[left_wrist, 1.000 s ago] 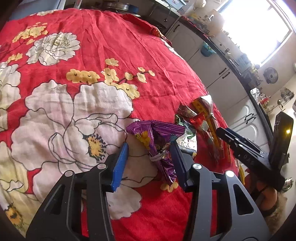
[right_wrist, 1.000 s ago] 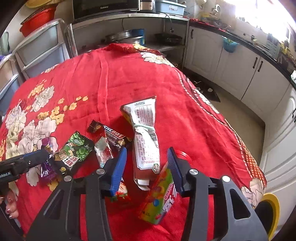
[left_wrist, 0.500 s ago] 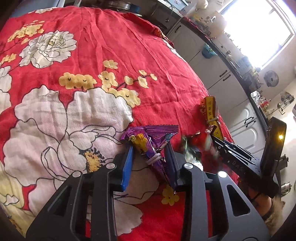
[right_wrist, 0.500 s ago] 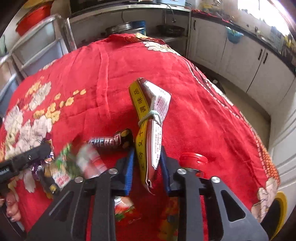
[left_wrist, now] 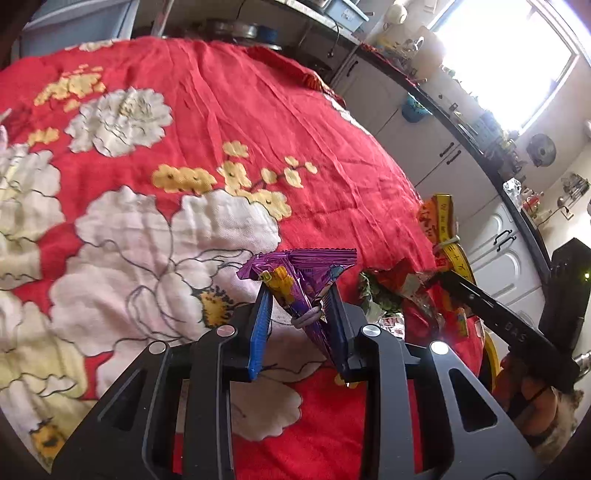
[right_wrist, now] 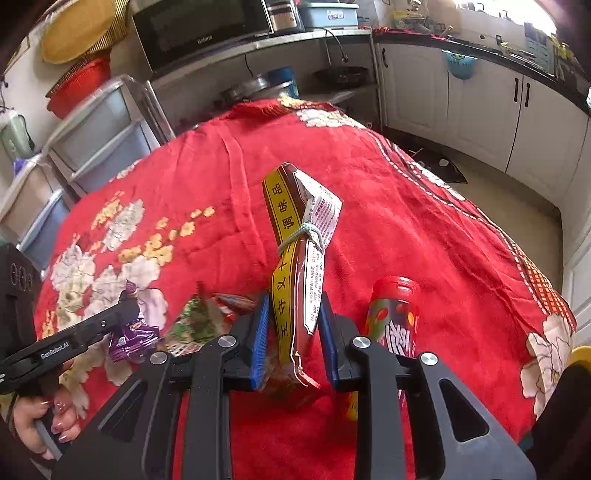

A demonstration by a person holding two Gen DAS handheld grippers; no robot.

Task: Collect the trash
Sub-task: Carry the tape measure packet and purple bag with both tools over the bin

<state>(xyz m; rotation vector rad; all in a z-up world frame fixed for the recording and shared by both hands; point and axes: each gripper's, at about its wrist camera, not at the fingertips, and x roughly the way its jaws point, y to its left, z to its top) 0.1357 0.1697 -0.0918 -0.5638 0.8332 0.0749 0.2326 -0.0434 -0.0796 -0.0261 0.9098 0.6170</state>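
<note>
My left gripper [left_wrist: 300, 295] is shut on a purple snack wrapper [left_wrist: 306, 277] tied with a rubber band, lifted a little off the red floral tablecloth [left_wrist: 221, 110]. My right gripper [right_wrist: 293, 306] is shut on a yellow and brown seasoning packet [right_wrist: 299, 258] tied with a green band, held upright above the cloth. That packet also shows in the left wrist view [left_wrist: 447, 229], and the purple wrapper shows in the right wrist view [right_wrist: 133, 336]. A green wrapper [right_wrist: 195, 325] and other wrappers lie between the two grippers.
A red-capped candy tube [right_wrist: 395, 317] lies just right of my right gripper. White kitchen cabinets [right_wrist: 480, 110] stand beyond the table's right edge. Plastic drawers [right_wrist: 103, 136] and a microwave [right_wrist: 203, 26] stand behind the table. Something yellow [right_wrist: 580, 354] shows low at the right.
Both grippers have closed from open: the left on the purple wrapper, the right on the seasoning packet. Both have lifted their items off the cloth. The small wrappers between them shifted.
</note>
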